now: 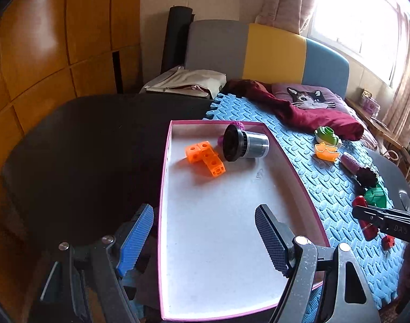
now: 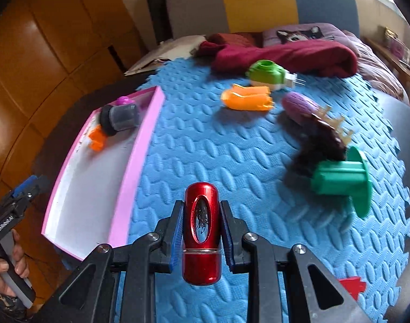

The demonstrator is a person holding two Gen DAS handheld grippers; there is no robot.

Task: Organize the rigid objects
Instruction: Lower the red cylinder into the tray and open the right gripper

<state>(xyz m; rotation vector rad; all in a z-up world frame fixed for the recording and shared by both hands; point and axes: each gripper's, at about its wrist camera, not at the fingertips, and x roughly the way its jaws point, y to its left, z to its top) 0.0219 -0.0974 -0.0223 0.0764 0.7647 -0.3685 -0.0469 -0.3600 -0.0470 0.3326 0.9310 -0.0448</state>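
Claw, right [image 2: 202, 228]: pinching red capsule [image 2: 202, 232] lengthwise between both fingers, raised over blue foam mat [image 2: 205, 145]. Open mat ahead; pink tray wall [image 2: 140, 158] close on left, green flanged piece [image 2: 342, 180] right. Claw, left [image 1: 205, 231]: spread wide, hovering over bare near half of pink tray [image 1: 161, 188]. Orange blocks [image 1: 206, 158], black-grey cylinder [image 1: 243, 145] at far end.

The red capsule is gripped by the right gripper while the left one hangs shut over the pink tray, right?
Not quite: the left gripper hangs open, as the left wrist view shows. The red capsule is indeed gripped by the right gripper, and the pink tray is below the left.
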